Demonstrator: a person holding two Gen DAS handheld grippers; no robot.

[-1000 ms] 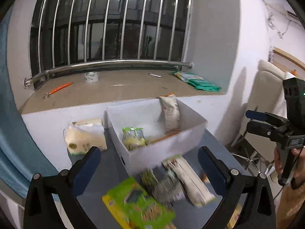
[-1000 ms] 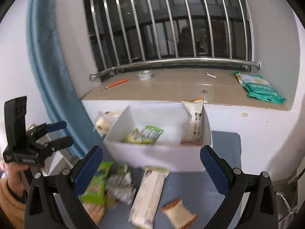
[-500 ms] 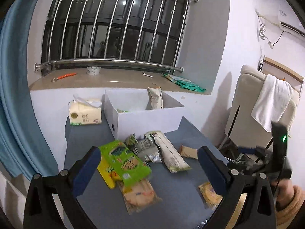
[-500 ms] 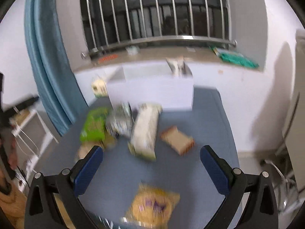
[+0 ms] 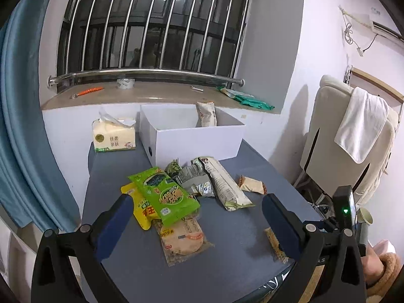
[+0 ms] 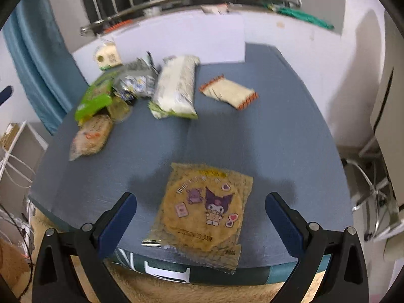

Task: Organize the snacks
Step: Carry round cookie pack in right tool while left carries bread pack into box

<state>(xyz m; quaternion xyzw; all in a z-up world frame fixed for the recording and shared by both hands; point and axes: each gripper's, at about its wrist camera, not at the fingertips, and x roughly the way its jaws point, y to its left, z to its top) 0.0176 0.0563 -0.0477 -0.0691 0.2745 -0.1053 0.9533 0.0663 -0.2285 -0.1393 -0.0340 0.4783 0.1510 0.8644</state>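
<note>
A white box [image 5: 197, 139] stands at the back of the blue table [image 5: 227, 265] with a snack packet [image 5: 206, 117] upright in it. Loose snacks lie in front: a green bag [image 5: 164, 194], a yellow bag [image 5: 141, 209], a clear cracker pack [image 5: 183, 237], a long white pack [image 5: 224, 184] and a small orange-edged pack [image 5: 251, 184]. My left gripper [image 5: 197, 222] is open and empty above the near table. My right gripper [image 6: 200, 222] is open, low over a round cracker pack with a cartoon figure [image 6: 204, 212] at the table's front edge.
A tissue pack [image 5: 113, 136] stands left of the box. A window ledge [image 5: 151, 93] with bars runs behind. A blue curtain [image 5: 22, 126] hangs at the left. A chair with a white towel [image 5: 361, 123] stands at the right. A wire rack [image 6: 15, 151] is beside the table.
Both grippers pulled back from the box toward the table's front. The right gripper tilted down and now hovers over the cartoon cracker pack.
</note>
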